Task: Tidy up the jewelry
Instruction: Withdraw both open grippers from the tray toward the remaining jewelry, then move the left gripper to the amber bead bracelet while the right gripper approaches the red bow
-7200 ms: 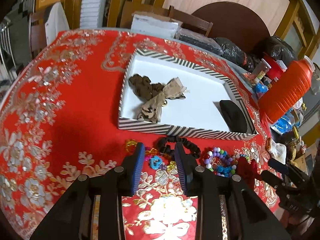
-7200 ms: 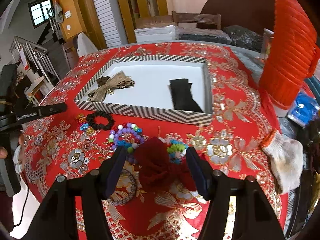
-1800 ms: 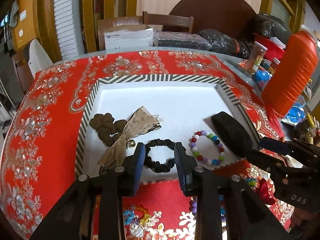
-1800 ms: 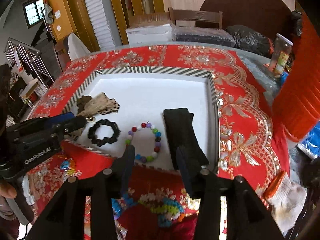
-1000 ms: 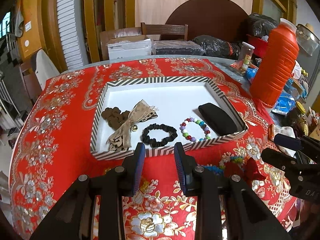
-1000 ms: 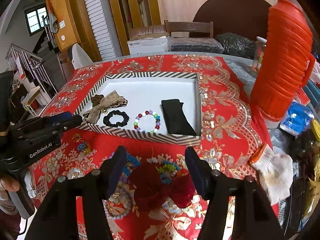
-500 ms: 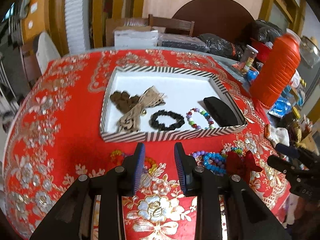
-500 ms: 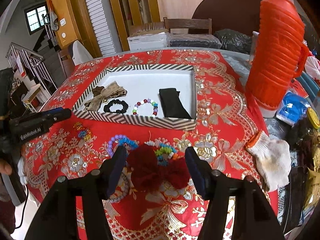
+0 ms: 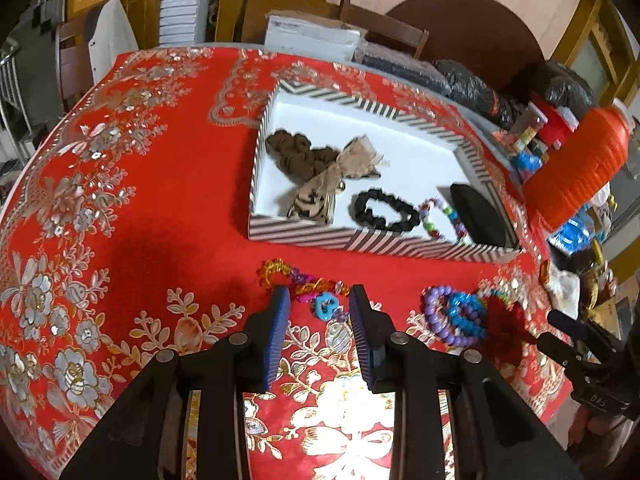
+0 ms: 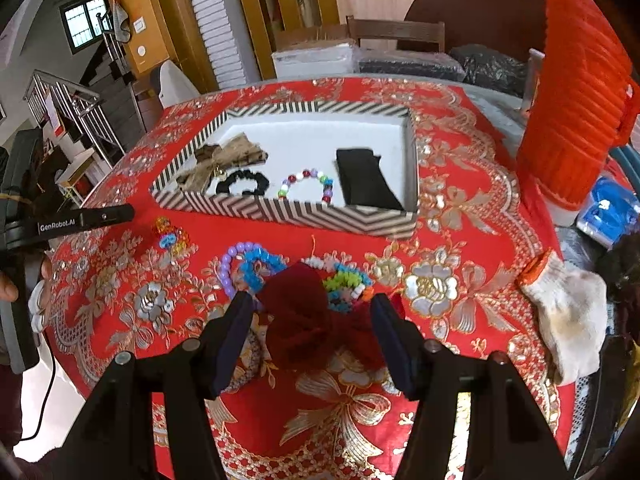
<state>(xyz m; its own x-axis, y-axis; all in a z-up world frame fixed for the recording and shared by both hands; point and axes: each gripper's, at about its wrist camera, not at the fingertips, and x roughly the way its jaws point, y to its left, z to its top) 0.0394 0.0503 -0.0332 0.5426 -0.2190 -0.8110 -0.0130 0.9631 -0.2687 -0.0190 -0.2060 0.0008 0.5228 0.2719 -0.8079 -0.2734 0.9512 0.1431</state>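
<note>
A striped box (image 9: 360, 240) (image 10: 280, 208) on the red cloth holds a brown bow (image 9: 332, 176), a black scrunchie (image 9: 384, 210) (image 10: 242, 182), a beaded bracelet (image 9: 442, 218) (image 10: 306, 186) and a black pouch (image 9: 480, 216) (image 10: 366, 184). My left gripper (image 9: 318, 308) is open, its jaws around a colourful tinsel and blue charm piece (image 9: 316, 292) (image 10: 170, 236). My right gripper (image 10: 312, 316) is open, its jaws either side of a dark red fabric flower (image 10: 308, 316) (image 9: 506, 320). Purple and blue bead bracelets (image 9: 456, 314) (image 10: 250, 264) lie between.
A tall orange flask (image 9: 580, 168) (image 10: 576, 80) stands right of the box. A white glove (image 10: 568, 312) lies at the right edge. A green beaded piece (image 10: 346, 282) lies behind the flower. Chairs and bags crowd the far table edge.
Both grippers pulled back from over the box, leaving scrunchie and bracelet inside, then lowered to the loose jewelry in front. The left moved left and down onto the tinsel piece.
</note>
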